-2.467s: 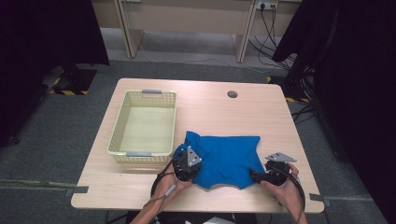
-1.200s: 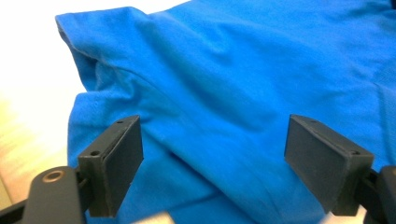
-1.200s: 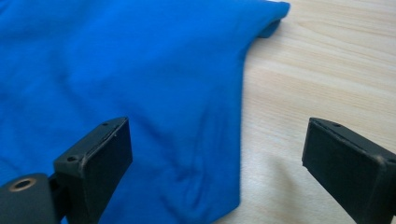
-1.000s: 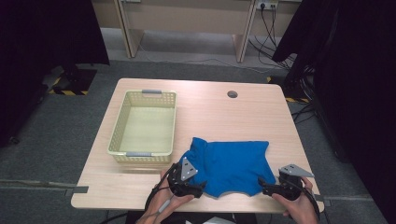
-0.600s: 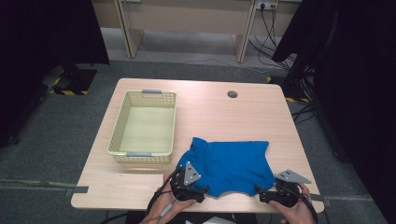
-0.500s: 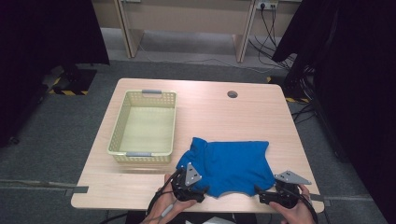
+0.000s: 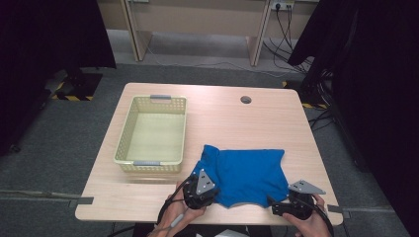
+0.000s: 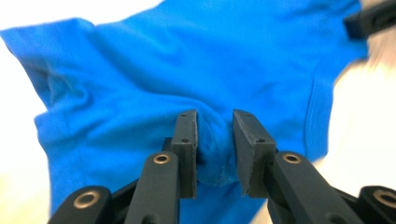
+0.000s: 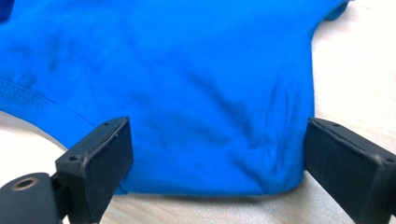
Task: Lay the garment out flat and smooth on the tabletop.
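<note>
1. The light wooden bench carries everything; both grippers work at its near edge.
2. The blue cotton T-shirt lies flat, its long axis running from one gripper to the other, spreading away ahead of both sets of fingers.
3. The pale yellow plastic mesh basket stands empty, beyond and to the left of the left fingers, well apart from the right ones.
4. The left gripper has just been closing; its fingers now pinch a bunched fold of the shirt's near left edge.
5. The right gripper stands wide open, the shirt's near right corner between its fingers, unpinched. It probably clamps next.
</note>
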A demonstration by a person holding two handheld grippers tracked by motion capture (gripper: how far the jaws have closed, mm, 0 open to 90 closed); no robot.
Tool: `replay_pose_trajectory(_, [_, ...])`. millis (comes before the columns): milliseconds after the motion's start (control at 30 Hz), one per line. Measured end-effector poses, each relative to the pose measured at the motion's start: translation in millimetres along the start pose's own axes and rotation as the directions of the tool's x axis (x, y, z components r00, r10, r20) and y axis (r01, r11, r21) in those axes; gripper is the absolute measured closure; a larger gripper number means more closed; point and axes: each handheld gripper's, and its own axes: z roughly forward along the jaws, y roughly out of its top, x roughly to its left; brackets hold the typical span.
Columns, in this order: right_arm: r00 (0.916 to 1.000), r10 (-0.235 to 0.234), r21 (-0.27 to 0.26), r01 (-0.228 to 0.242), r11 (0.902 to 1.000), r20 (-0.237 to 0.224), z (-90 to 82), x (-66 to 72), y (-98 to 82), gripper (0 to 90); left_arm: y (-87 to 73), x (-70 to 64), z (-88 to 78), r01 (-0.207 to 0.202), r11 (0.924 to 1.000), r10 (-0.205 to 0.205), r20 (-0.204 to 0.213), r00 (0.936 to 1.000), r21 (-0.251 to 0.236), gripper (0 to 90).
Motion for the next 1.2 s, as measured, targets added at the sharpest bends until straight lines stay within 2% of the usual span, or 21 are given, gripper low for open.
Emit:
replay_pose_trajectory(167, [1.0,-0.008,-0.01,0.008,0.9999,-0.005,-2.0,2.8,3.9,9.5,10.5,10.2,3.1,0.009,0.9998,-0.01,-0.023,0.9997,-0.02,72.4])
replay_pose_trajectory(333, [0.9995,-0.023,-0.012,0.022,0.9997,-0.024,-2.1,8.8,5.7,9.4,6.9,21.2,16.2,0.044,0.999,-0.044,-0.032,0.9985,0.0,71.8])
replay_pose_trajectory(567, [0.9974,-0.052,-0.006,0.052,0.9986,-0.05,1.4,19.3,6.8,9.4,-1.0,22.8,21.0,0.054,0.9982,-0.053,-0.032,0.9981,0.024,70.9])
replay_pose_trajectory(700, [0.9973,-0.056,0.022,0.057,0.9981,-0.047,9.2,19.4,5.0,10.2,-2.0,22.4,20.9,0.05,0.9984,-0.049,-0.034,0.9982,0.025,71.7])
replay_pose_trajectory(733, [0.997,-0.069,0.022,0.07,0.9973,-0.036,10.8,19.4,4.2,10.6,-2.4,22.2,21.1,0.05,0.9984,-0.049,-0.034,0.9982,0.025,71.9])
replay_pose_trajectory(800, [0.9958,-0.082,0.025,0.083,0.9963,-0.041,10.0,20.3,4.5,18.0,-2.5,22.2,20.9,0.05,0.9984,-0.05,-0.034,0.9982,0.024,72.5])
replay_pose_trajectory(933, [0.9922,-0.108,-0.003,0.108,0.9942,-0.063,8.3,17.5,6.6,48.5,-2.8,21.6,19.4,0.046,0.9986,-0.045,-0.033,0.9984,0.025,73.1])
replay_pose_trajectory(1033, [0.9917,-0.108,-0.007,0.108,0.9941,-0.07,7.5,12.7,7.1,60.7,-3.4,19.9,18.0,0.042,0.9989,-0.041,-0.032,0.9987,0.022,73.8])
replay_pose_trajectory(1200, [0.9874,-0.13,-0.016,0.129,0.9915,-0.091,6.3,11.0,8.2,73.7,-0.6,16.3,13.3,0.029,0.9996,-0.029,-0.035,0.999,0.006,76.1])
